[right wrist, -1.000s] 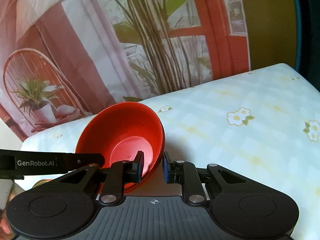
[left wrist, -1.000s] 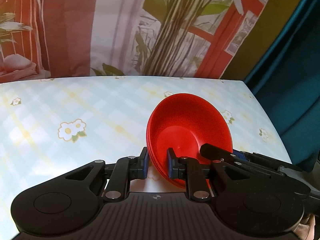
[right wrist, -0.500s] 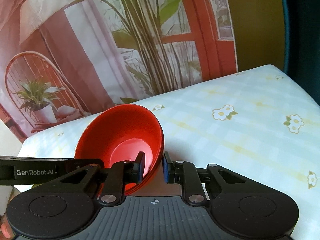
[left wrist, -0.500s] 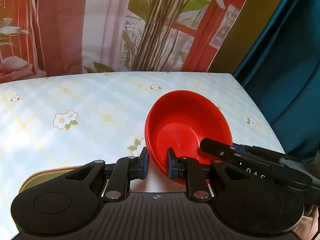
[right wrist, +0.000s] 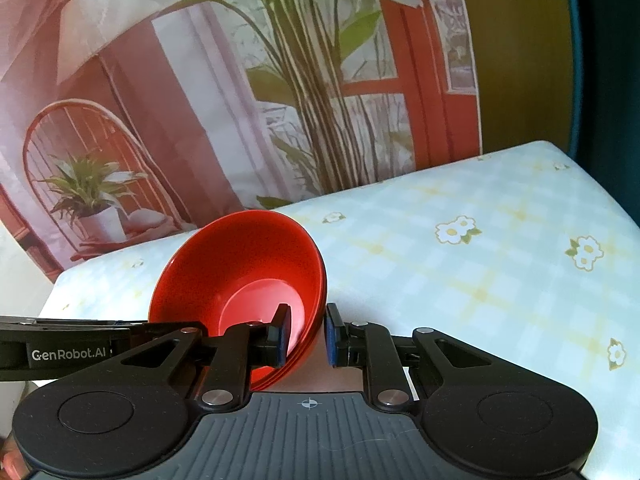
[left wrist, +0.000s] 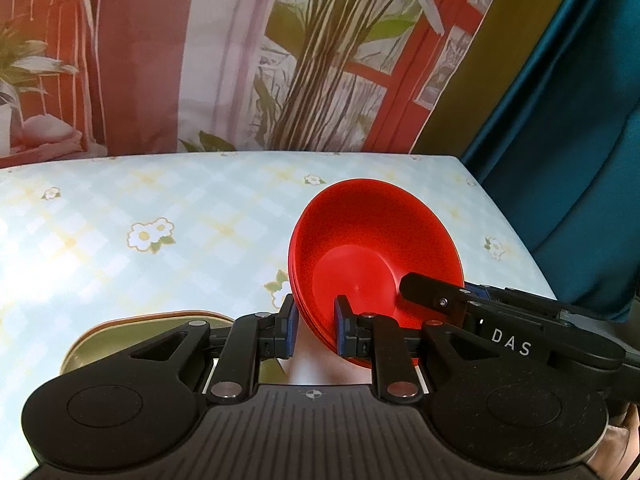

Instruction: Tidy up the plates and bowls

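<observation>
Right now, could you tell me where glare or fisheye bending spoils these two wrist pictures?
Left wrist view: sunlight washes out the tablecloth at the left edge, and the table's far edge bows. Right wrist view: even light, only a soft sheen inside the red bowl; the backdrop's window frame curves noticeably.

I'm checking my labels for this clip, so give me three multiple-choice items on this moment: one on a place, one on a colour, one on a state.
1. Where do the two grippers hold the bowl stack?
A. the same rim spot
B. opposite sides of the rim
C. under the base

2. What colour are the bowls?
A. red
B. white
C. blue

3. How does the left gripper stand?
A. wide open
B. shut on nothing
C. shut on the rim

Key: B, the right gripper pinches the rim side across from the left one; A, the bowls are plain red in both views; C, the rim sits between its blue pads.
</observation>
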`<state>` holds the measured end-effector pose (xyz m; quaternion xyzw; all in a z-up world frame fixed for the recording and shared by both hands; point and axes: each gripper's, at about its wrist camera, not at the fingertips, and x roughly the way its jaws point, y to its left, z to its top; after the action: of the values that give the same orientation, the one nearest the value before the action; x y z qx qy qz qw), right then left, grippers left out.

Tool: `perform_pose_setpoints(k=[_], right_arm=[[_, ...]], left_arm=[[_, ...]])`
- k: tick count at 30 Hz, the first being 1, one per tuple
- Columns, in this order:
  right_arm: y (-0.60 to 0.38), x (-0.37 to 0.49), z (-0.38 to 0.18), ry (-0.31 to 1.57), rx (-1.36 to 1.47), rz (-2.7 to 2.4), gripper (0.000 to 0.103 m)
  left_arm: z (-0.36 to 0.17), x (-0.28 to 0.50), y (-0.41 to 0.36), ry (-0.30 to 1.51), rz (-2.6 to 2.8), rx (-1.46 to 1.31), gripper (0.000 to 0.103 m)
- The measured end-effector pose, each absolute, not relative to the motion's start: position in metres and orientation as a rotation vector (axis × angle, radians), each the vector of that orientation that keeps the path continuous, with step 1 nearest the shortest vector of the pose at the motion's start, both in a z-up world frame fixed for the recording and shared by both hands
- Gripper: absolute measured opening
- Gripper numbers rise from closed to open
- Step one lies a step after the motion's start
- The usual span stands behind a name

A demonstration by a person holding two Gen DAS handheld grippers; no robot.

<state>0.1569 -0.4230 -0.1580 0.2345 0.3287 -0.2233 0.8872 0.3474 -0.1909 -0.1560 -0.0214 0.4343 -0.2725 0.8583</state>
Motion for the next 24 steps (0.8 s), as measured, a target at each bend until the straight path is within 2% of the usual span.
perform_pose_setpoints(k=[24], right_arm=[[-0.36,0.18,-0.13,0.672,0.45,-0.322,0.017]], left_arm=[[-0.121,0.304,-0.113,0.826,-0.49,-0.102,0.022]])
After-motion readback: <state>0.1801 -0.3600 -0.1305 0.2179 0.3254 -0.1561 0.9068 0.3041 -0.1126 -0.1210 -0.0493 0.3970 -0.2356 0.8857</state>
